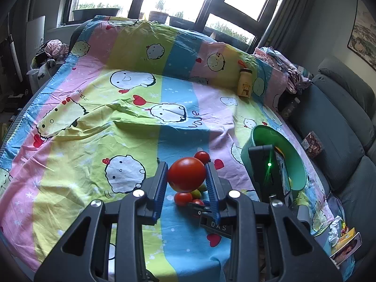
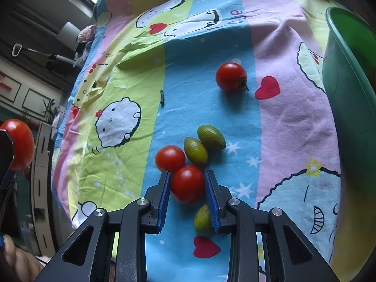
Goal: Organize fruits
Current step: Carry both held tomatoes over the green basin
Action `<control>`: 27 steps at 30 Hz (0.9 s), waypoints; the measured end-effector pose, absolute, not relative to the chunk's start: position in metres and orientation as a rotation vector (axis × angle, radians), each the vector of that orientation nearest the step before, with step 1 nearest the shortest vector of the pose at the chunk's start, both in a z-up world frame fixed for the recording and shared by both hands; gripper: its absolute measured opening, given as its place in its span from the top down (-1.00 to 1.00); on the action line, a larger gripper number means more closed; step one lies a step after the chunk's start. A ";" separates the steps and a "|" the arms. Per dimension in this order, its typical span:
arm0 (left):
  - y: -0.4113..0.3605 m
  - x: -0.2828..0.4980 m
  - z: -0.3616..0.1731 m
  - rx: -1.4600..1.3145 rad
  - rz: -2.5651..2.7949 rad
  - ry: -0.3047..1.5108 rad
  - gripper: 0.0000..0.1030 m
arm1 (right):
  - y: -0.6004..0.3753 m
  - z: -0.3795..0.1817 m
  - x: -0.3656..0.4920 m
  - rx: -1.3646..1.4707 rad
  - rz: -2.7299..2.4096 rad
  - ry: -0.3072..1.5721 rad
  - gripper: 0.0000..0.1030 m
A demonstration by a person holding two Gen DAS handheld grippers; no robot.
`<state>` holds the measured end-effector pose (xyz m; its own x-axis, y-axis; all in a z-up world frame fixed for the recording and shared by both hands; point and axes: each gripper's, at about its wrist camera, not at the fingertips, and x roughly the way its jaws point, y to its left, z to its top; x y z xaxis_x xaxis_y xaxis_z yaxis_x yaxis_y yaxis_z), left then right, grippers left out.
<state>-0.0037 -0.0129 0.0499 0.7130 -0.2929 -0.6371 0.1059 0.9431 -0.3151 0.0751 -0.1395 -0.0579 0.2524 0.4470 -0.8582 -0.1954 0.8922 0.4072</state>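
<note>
I've got the left gripper (image 1: 186, 177) clamped on a big tomato (image 1: 186, 174), smooth, glossy and round, its ribbed blue pads (image 1: 160, 185) pressing both sides and holding it up off the sheet (image 1: 94, 122). That sheet is thin, creased cotton in pastel stripes with cartoon faces and red hearts. My left gripper tilts gently downward, looking across the bed toward the windows.

Over on the right gripper (image 2: 188, 184), the jaws sit narrow around a small tomato (image 2: 187, 184) lying on a blue stripe; the left pad touches its skin, while the right pad shows a thin gap, so I can't call it a firm grip. This gripper points steeply down at the sheet.

Just beyond it, a second small tomato (image 2: 170, 158) touches the first, and two green olive-shaped fruits (image 2: 195, 150), matte and pointed at the ends, lie side by side. Another green one (image 2: 202, 218) peeks out under the right finger. A lone tomato with a dry stem (image 2: 231, 77) sits farther off. The green plastic tub (image 2: 347, 75), smooth-walled, stands at the right edge, near the fruit.
</note>
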 end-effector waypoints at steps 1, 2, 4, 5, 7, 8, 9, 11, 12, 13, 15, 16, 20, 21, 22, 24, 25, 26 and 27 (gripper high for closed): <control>-0.012 -0.003 0.050 -0.267 -0.225 0.747 0.38 | -0.138 -0.057 0.074 0.225 0.438 1.234 0.41; -0.013 -0.003 0.049 -0.270 -0.224 0.748 0.38 | -0.137 -0.057 0.074 0.220 0.439 1.230 0.41; -0.012 -0.002 0.050 -0.270 -0.225 0.750 0.38 | -0.138 -0.057 0.074 0.236 0.448 1.229 0.41; -0.012 -0.002 0.050 -0.271 -0.225 0.748 0.38 | -0.138 -0.057 0.074 0.244 0.452 1.226 0.41; -0.013 -0.002 0.052 -0.271 -0.230 0.743 0.38 | -0.141 -0.052 0.073 0.260 0.457 1.212 0.41; -0.014 -0.002 0.053 -0.272 -0.233 0.740 0.38 | -0.144 -0.049 0.072 0.272 0.465 1.201 0.41; -0.015 -0.002 0.054 -0.271 -0.236 0.737 0.38 | -0.147 -0.045 0.071 0.286 0.474 1.191 0.41; -0.018 -0.001 0.058 -0.266 -0.244 0.731 0.38 | -0.154 -0.037 0.069 0.317 0.489 1.166 0.41; -0.021 -0.001 0.059 -0.262 -0.248 0.727 0.38 | -0.159 -0.032 0.068 0.333 0.495 1.150 0.41; -0.024 -0.001 0.061 -0.259 -0.254 0.723 0.38 | -0.164 -0.027 0.066 0.347 0.499 1.132 0.41; -0.030 0.000 0.065 -0.253 -0.266 0.716 0.38 | -0.175 -0.017 0.063 0.372 0.500 1.094 0.41; -0.033 0.001 0.067 -0.251 -0.273 0.713 0.38 | -0.181 -0.012 0.062 0.391 0.500 1.076 0.41; -0.050 0.005 0.077 -0.234 -0.303 0.696 0.38 | -0.210 0.005 0.056 0.463 0.495 1.004 0.41; -0.055 0.005 0.079 -0.230 -0.314 0.692 0.38 | -0.217 0.010 0.055 0.478 0.487 0.986 0.41; -0.060 0.006 0.081 -0.226 -0.325 0.687 0.38 | -0.225 0.013 0.053 0.492 0.476 0.967 0.41; -0.071 0.008 0.084 -0.216 -0.347 0.684 0.38 | -0.241 0.019 0.049 0.521 0.452 0.933 0.41; -0.077 0.009 0.086 -0.210 -0.359 0.684 0.38 | -0.249 0.022 0.047 0.536 0.440 0.919 0.41; -0.083 0.010 0.086 -0.205 -0.371 0.684 0.38 | -0.258 0.024 0.045 0.552 0.428 0.903 0.41; -0.089 0.011 0.087 -0.201 -0.386 0.686 0.38 | -0.266 0.026 0.044 0.568 0.415 0.888 0.41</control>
<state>0.0112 -0.0895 0.0865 0.7070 -0.4102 -0.5760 0.2797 0.9104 -0.3050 0.0438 -0.2656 0.0260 0.5688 0.5581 -0.6042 -0.1049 0.7778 0.6197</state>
